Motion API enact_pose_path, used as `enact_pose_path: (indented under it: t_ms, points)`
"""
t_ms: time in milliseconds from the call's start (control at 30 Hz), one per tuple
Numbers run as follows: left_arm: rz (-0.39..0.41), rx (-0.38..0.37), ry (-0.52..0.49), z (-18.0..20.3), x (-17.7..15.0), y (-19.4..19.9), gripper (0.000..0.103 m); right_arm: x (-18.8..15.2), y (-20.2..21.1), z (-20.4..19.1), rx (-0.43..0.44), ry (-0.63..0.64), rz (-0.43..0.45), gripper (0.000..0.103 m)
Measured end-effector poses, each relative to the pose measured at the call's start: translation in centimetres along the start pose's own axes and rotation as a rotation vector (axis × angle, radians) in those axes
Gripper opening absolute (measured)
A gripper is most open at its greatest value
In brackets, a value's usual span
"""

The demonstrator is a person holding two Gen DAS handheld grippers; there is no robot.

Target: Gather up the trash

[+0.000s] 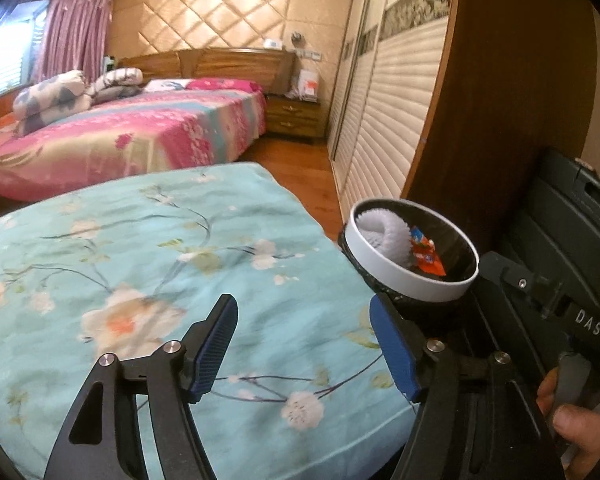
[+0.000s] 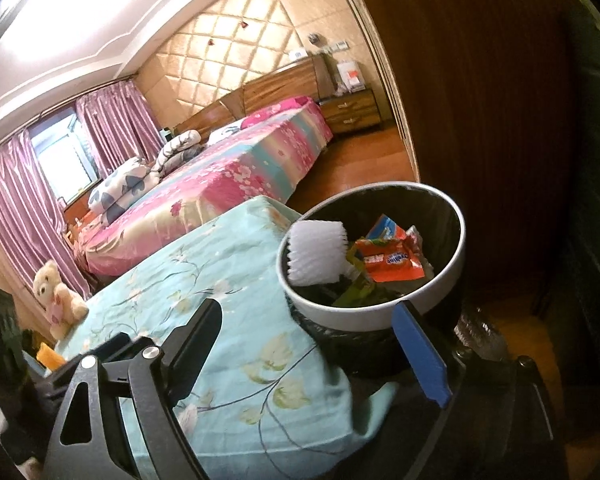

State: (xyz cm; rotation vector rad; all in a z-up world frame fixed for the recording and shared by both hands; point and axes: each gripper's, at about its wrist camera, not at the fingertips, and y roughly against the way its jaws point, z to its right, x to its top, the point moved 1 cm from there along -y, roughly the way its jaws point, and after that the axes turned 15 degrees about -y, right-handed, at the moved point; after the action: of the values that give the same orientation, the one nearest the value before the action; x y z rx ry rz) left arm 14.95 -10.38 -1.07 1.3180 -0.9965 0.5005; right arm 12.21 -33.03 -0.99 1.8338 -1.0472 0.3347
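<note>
1. Teal floral bed (image 1: 148, 248): fills the lower left; no trash visible on it.
2. Trash bin (image 2: 456, 240): right of centre, beside the bed's corner, holding white foam netting (image 2: 318, 252) and an orange wrapper (image 2: 392, 260).
3. Right gripper (image 2: 312, 344): jaws apart, empty, nearer the bin, which lies ahead-right.
4. Left gripper (image 1: 306, 348): jaws apart, empty.

White-rimmed, black-lined trash bin (image 2: 374, 312) upright beside the bed, with white foam netting (image 2: 318, 254) and orange wrapper (image 2: 394, 262) inside
</note>
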Motion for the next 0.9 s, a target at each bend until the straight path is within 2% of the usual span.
enact_pose_path:
  t_ms: [33, 100, 233, 300, 533, 900]
  points:
    - [0.017, 0.008, 0.004, 0.0, -0.1, 0.8, 0.07, 0.0, 0.5, -0.4, 0.0, 0.02, 0.017, 0.091]
    - [0.063, 0.033, 0.01, -0.1, -0.1, 2.5, 0.079, 0.2, 1.3, -1.2, 0.005, 0.049, 0.049, 0.095]
    - [0.152, 0.114, 0.009, -0.3, -0.6, 5.8, 0.091, 0.5, 3.5, -3.1, 0.019, 0.118, 0.149, 0.103]
    - [0.182, 0.166, 0.012, -0.5, -1.2, 6.9, 0.102, 0.4, 4.2, -3.8, 0.018, 0.149, 0.2, 0.103]
    - [0.225, 0.289, 0.008, 0.1, -4.2, 7.9, 0.102, -1.3, 3.9, -4.1, -0.019, 0.189, 0.271, 0.103]
    - [0.192, 0.342, 0.011, 1.1, -4.5, 6.5, 0.102, -3.1, 3.1, -4.0, -0.023, 0.189, 0.265, 0.103]
